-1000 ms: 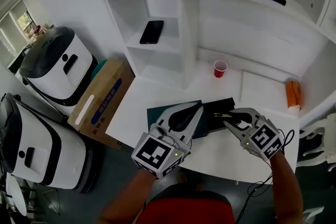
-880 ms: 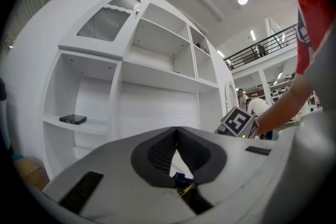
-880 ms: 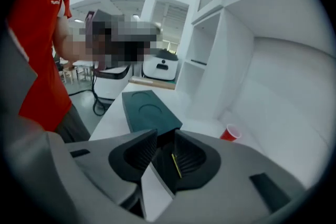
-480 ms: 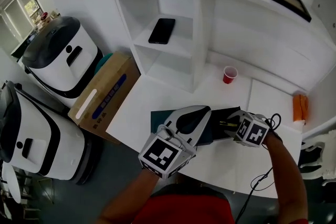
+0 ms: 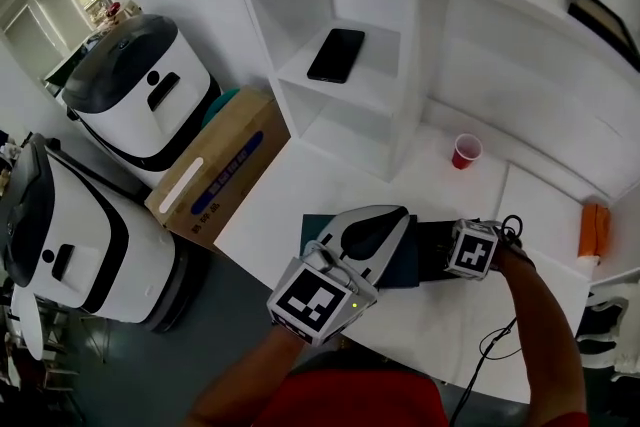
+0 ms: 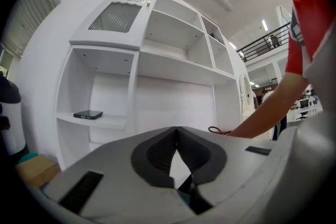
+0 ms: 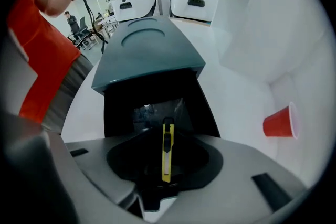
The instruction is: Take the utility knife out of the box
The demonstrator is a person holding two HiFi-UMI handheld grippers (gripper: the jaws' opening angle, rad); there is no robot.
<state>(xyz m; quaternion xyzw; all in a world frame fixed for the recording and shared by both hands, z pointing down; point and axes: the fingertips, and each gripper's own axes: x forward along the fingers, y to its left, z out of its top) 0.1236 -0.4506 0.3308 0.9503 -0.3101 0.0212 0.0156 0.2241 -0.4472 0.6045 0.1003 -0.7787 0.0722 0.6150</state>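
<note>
While the left tool (image 5: pixel 383 217) hangs level above the teal lid (image 5: pixel 314 230) on the white tabletop (image 5: pixel 295 193), the head view shows the right tool (image 5: pixel 470 250) pointing down into the black box (image 5: pixel 430 251). In the left gripper view, its jaws meet at the tips with nothing between them. In the right gripper view, the jaws have just been opening and stand wide, with the yellow utility knife (image 7: pixel 167 149) between them in the box, pads clear of it.

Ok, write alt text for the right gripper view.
A yellow utility knife lies in an open black box, seen between the jaws of the right gripper, which have just opened. A teal lid lies beyond the box; a red cup stands on the white table at right.
</note>
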